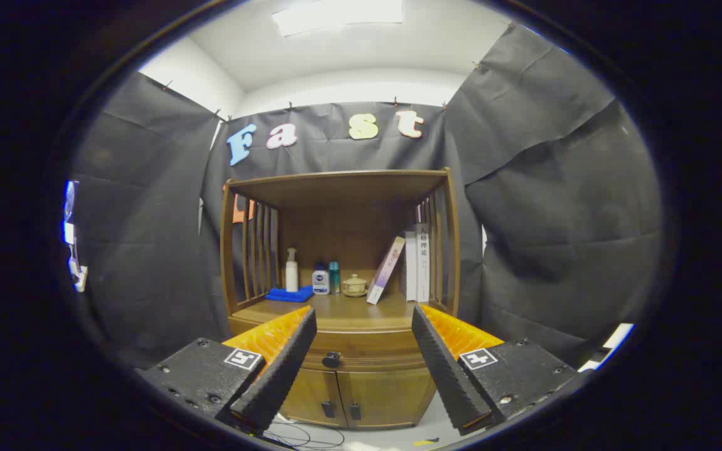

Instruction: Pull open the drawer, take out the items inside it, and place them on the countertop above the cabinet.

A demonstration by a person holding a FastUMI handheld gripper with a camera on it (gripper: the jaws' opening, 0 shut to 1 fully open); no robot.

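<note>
Wooden drawer (361, 357) is closed, dark knob (331, 359) at its front, under the countertop (348, 311) (bare forward part).

drawer (361, 351) under countertop (342, 311) | knob (331, 359) between open fingers (279, 369) | bottles (320, 279) left of books (420, 262)

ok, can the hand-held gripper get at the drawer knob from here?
Probably yes. The hand-held gripper is open, and the drawer knob sits between and beyond its fingers on the shut drawer, with nothing in between. It just needs to move closer.

Tongs (364, 326) spread wide, empty, well short of the closed drawer's knob (331, 359).
</note>
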